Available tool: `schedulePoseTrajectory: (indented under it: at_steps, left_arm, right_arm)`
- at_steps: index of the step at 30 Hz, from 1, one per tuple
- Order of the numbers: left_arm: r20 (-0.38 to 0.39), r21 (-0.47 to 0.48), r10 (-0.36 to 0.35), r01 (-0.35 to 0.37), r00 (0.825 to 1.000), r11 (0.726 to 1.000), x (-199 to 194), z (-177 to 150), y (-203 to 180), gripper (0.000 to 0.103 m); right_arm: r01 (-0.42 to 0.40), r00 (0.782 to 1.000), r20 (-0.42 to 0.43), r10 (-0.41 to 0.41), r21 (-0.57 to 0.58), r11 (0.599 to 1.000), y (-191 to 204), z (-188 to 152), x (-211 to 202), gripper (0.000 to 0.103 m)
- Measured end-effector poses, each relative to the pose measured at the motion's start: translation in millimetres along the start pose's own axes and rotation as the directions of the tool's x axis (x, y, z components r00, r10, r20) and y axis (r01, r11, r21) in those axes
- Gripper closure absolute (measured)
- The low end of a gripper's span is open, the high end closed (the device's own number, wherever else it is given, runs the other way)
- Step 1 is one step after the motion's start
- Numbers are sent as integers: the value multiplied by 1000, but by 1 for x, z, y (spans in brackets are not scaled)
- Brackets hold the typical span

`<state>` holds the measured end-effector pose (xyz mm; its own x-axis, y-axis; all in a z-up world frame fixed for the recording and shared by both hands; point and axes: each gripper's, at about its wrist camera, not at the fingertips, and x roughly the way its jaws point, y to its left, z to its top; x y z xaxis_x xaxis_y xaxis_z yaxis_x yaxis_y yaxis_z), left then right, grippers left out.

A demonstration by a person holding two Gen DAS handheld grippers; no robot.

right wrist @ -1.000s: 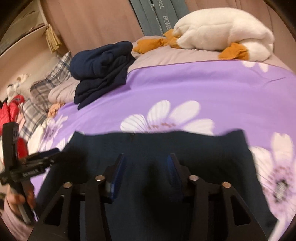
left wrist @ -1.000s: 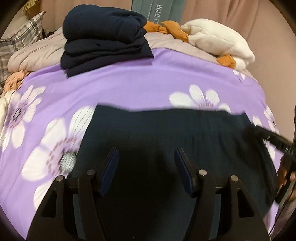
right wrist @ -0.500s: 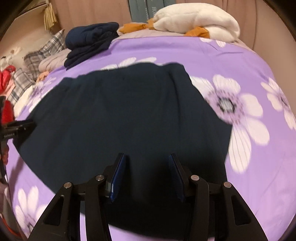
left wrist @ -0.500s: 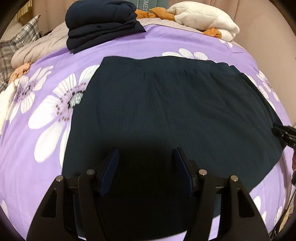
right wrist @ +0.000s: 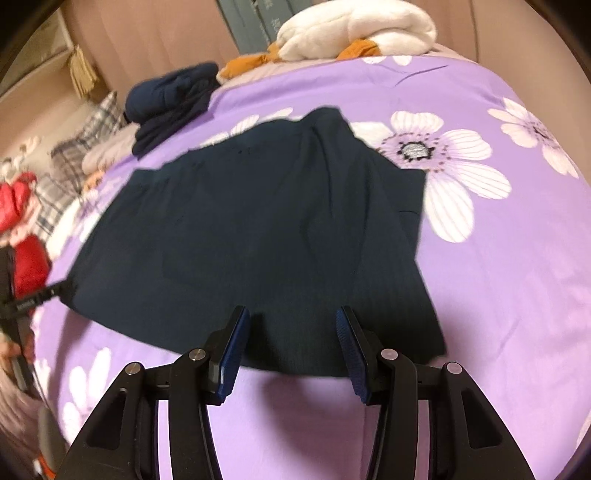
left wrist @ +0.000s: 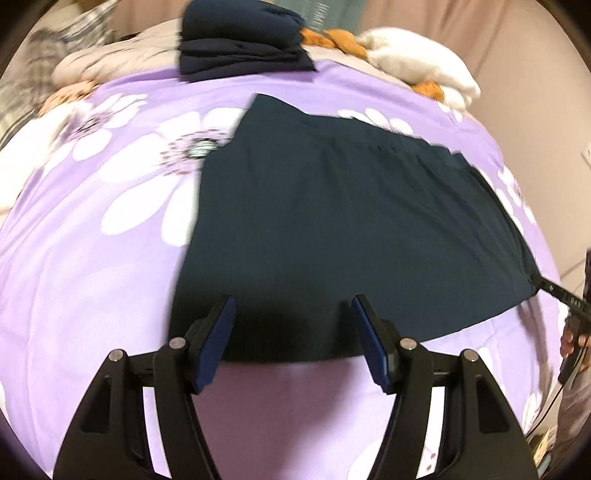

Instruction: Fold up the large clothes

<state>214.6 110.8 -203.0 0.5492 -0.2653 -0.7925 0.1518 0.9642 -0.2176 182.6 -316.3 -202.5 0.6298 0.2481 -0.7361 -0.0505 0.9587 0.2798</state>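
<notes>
Left hand-held gripper [left wrist: 293, 310] opening, right hand-held gripper [right wrist: 291, 321] spread — nothing pinched; dark garment [left wrist: 351, 229] flat on purple bedspread [left wrist: 92, 258]

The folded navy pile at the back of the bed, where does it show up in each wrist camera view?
Left wrist view: the folded navy pile sits at top centre, on the far edge of the purple floral bedspread.
Right wrist view: the pile is at upper left, blurred.
Shared landmark: the white plush toy, to the right of the pile in both views.
</notes>
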Motion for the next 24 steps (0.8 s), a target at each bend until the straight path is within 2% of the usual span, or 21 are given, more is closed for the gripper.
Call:
schedulePoseTrajectory:
  at_steps: [2, 4, 8, 10, 13, 17, 19, 20, 23, 24]
  left_arm:
    - [7, -52, 22, -21, 1000, 998, -4, -4, 14, 37]
    - [-3, -122, 25, -25, 1000, 992, -4, -6, 31, 37]
    - [12, -245, -11, 13, 1000, 969, -1, -3, 49, 36]
    - [23, -296, -44, 49, 999, 954, 2, -1, 52, 35]
    - [24, -326, -72, 76, 997, 942, 8, 4, 51, 34]
    - [0, -324, -78, 74, 997, 943, 20, 13, 45, 34]
    - [-13, -322, -76, 68, 997, 944, 24, 15, 47, 34]
    - [-22, -322, -75, 64, 997, 945, 27, 16, 47, 34]
    - [-41, -330, -84, 65, 996, 942, 34, 18, 49, 34]
    - [-46, -330, -84, 64, 995, 942, 36, 18, 48, 34]
  right_arm:
    - [9, 999, 32, -10, 29, 1000, -8, -3, -12, 52]
    - [26, 998, 53, -29, 64, 998, -20, -4, -19, 45]
    - [44, 996, 74, -53, 121, 992, -36, 1, -22, 43]
    - [52, 994, 92, -63, 124, 991, -38, 6, -21, 37]
    - [75, 991, 104, -87, 115, 991, -41, 21, -12, 36]
    - [31, 996, 79, -42, 131, 991, -50, 36, 8, 37]
    - [40, 997, 64, -48, 126, 991, -51, 35, 14, 37]
    - [41, 997, 57, -48, 125, 991, -52, 37, 19, 38]
    - [33, 999, 36, -37, 114, 993, -51, 37, 29, 52]
    - [32, 999, 31, -36, 106, 994, -50, 36, 30, 66]
